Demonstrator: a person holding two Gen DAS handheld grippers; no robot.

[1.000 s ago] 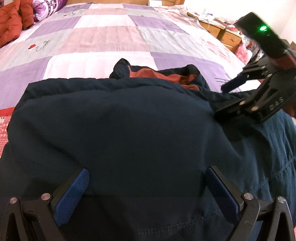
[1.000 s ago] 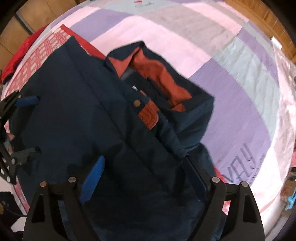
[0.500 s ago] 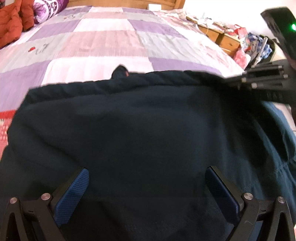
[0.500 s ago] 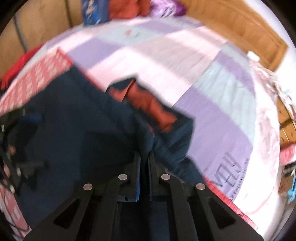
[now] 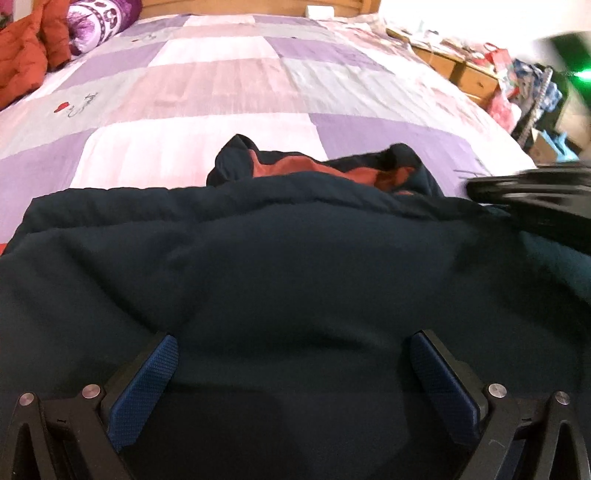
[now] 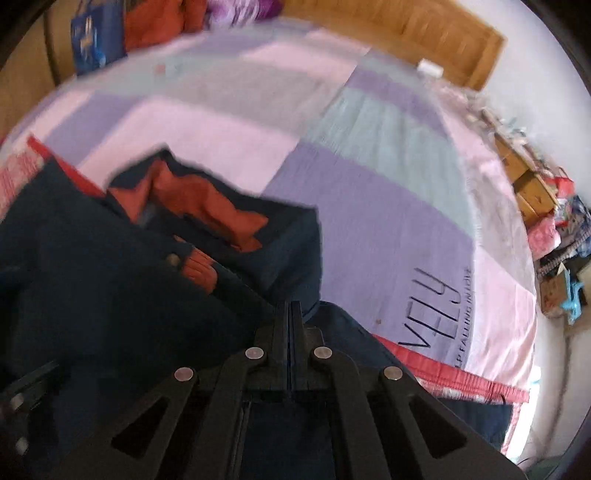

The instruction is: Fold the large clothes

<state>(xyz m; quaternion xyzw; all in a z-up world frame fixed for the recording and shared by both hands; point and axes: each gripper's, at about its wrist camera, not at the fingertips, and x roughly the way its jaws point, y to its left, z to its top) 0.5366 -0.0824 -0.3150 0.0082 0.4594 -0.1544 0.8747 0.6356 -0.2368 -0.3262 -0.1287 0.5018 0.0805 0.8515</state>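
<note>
A dark navy jacket (image 5: 288,266) with a rust-orange lining lies on the bed, its collar (image 5: 317,170) at the far side. My left gripper (image 5: 291,373) is open, its blue pads (image 5: 144,384) spread over the near part of the jacket. My right gripper (image 6: 291,314) is shut, its jaws pressed together on a fold of the jacket's navy fabric (image 6: 306,258) near the collar and the orange lining (image 6: 207,210). The right gripper also shows blurred at the right edge of the left wrist view (image 5: 524,199).
The bed has a patchwork quilt (image 5: 221,81) in purple, pink and grey. Red and purple pillows (image 5: 33,48) lie at the far left. A wooden headboard (image 6: 406,33) runs along the far side. A cluttered wooden nightstand (image 5: 461,70) stands beyond the bed's right edge.
My right gripper closed on the jacket fabric and lifted it; the fold rose, then dropped back so the orange collar shows again. My left gripper stayed open in place.
</note>
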